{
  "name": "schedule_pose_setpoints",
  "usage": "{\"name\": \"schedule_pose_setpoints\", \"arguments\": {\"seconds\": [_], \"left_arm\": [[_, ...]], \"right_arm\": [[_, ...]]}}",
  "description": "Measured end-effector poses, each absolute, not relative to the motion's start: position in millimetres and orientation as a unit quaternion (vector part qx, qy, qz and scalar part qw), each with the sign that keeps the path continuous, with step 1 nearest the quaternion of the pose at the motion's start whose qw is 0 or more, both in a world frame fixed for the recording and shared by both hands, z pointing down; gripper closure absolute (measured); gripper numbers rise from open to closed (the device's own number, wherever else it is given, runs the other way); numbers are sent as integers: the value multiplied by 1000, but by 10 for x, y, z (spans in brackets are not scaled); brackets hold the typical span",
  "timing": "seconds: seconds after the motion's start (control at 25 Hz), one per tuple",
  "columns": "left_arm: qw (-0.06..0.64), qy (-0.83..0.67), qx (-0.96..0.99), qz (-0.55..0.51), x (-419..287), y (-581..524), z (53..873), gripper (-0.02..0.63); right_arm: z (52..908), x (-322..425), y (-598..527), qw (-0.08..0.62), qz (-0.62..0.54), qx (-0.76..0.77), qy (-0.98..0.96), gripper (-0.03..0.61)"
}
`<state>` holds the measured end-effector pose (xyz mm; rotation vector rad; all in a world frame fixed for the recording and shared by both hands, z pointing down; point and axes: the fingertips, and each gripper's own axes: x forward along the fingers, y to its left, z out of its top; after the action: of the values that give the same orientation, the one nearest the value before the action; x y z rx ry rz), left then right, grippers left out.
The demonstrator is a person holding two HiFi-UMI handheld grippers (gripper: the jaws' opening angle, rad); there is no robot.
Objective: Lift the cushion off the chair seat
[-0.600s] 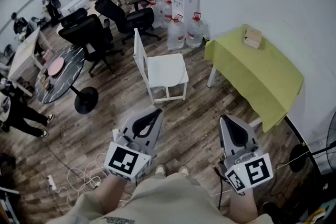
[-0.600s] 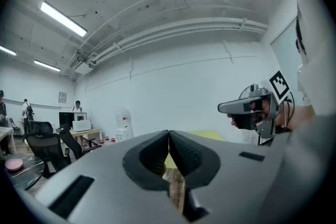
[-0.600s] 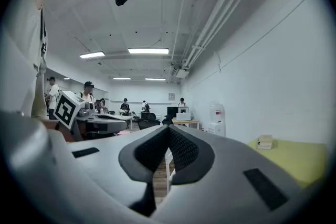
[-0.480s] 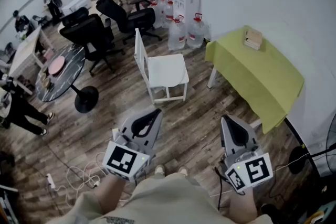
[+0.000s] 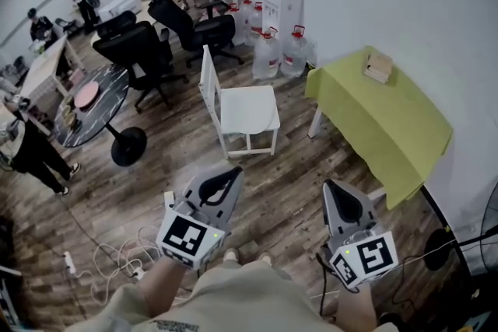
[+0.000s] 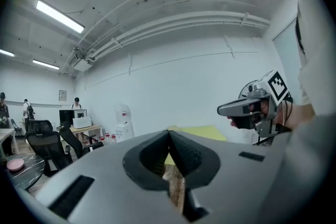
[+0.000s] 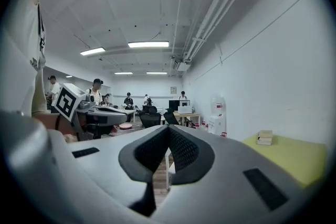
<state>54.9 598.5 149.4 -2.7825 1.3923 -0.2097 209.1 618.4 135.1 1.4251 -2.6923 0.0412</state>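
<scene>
Approach stage. Left gripper (image 5: 232, 171), right gripper (image 5: 329, 186): jaws pressed together, empty. Cushion (image 5: 249, 106) on far chair (image 5: 207, 78), untouched. Next needed: closing in, jaws spread.

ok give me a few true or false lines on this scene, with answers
The left gripper and the right gripper both have their fingers shut. True.
The left gripper holds the cushion. False: it is empty; the cushion lies on the white chair's seat.
A yellow-green cloth covers the table. True.
The water jugs stand under that table. False: they stand by the wall, beside the water dispenser.
</scene>
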Motion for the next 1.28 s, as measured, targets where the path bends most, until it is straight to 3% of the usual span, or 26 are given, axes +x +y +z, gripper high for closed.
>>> {"name": "schedule_pose_setpoints", "arguments": {"seconds": [0.36,0.4,0.44,0.48,1.28], "left_arm": [[29,494,-869,-11,753,5808,1448,582],[33,495,-868,-3,780,5809,1430,535],[33,492,-870,3,817,5816,1425,427],[31,487,-873,6,855,5817,1435,375],[-2,478,-878,-11,1014,4766,1852,376]], "right_arm": [[1391,2628,5989,34,11,513,-858,535],[1398,2688,5978,31,15,517,-855,480],[1405,2738,5967,28,18,518,-854,411],[1412,2778,5955,26,20,518,-855,366],[1747,3103,4943,53,23,529,-847,345]]}}
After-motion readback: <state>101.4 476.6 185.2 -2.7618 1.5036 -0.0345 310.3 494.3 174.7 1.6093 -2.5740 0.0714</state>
